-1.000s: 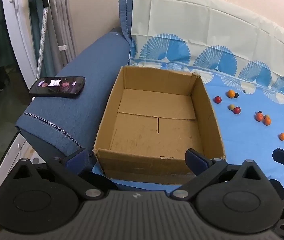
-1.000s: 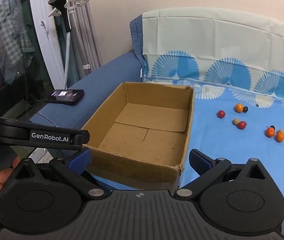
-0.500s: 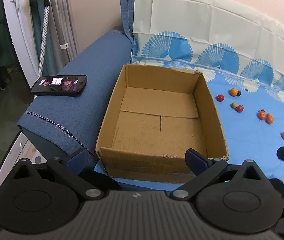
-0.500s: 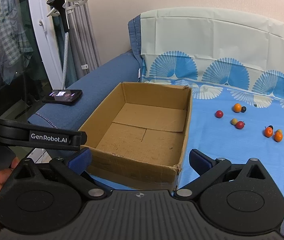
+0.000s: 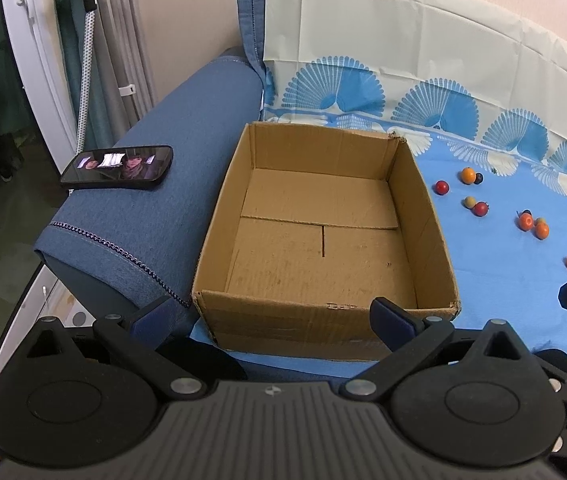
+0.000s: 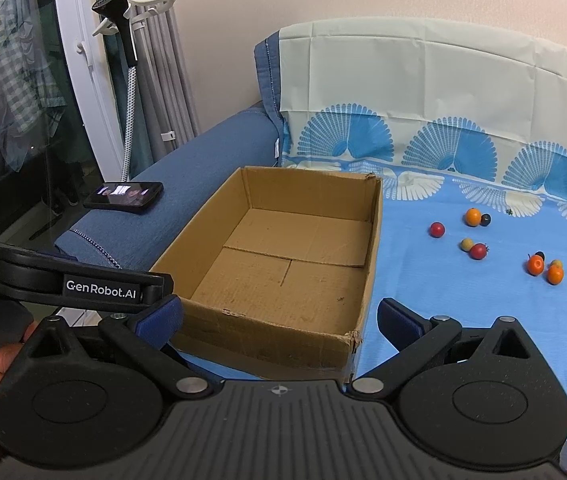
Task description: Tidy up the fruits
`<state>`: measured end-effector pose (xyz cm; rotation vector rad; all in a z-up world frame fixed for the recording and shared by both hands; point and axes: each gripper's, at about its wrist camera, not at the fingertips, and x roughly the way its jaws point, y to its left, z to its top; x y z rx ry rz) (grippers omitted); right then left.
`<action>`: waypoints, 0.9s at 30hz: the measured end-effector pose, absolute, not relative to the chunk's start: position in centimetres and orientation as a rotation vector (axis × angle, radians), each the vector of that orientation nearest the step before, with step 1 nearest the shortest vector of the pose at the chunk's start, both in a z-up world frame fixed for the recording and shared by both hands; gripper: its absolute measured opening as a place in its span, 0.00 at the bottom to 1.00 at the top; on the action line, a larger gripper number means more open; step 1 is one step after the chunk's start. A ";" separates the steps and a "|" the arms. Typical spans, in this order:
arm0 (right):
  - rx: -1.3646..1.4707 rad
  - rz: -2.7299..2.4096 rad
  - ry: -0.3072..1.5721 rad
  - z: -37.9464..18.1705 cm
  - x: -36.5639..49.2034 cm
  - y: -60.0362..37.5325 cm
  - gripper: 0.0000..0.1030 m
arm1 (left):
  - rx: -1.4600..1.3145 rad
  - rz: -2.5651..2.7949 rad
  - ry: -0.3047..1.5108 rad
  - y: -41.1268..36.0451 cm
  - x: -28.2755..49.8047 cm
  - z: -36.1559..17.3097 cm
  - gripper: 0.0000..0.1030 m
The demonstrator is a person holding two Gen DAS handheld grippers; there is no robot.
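Both views drawn slightly back from the cardboard box [image 5: 323,240] — fruits [image 6: 477,251] a touch farther right.

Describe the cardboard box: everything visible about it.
The cardboard box is a plain brown corrugated carton, open-topped with no upper flaps showing. Nothing lies inside; its floor shows the folded bottom flaps with a seam between them. Its corners look worn and frayed, and the front wall is creased. It sits upright on the blue patterned cloth, close beside the blue sofa arm, with the small fruits lying apart to its right.

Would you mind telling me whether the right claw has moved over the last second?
Yes. In the right wrist view the cardboard box and phone have slid left, so the right claw, wide open, has swung slightly rightward.
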<state>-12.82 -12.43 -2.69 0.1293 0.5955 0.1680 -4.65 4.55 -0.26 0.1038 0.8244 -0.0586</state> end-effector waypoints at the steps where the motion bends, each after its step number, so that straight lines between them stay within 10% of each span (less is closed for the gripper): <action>1: 0.133 0.170 0.594 -2.7 -12.8 -12.5 1.00 | 0.104 -0.059 0.825 4.5 -4.7 -0.3 1.00; 27: 0.336 0.107 0.585 -3.8 -12.0 -17.4 1.00 | 0.146 -0.136 0.883 0.9 -3.2 -0.4 1.00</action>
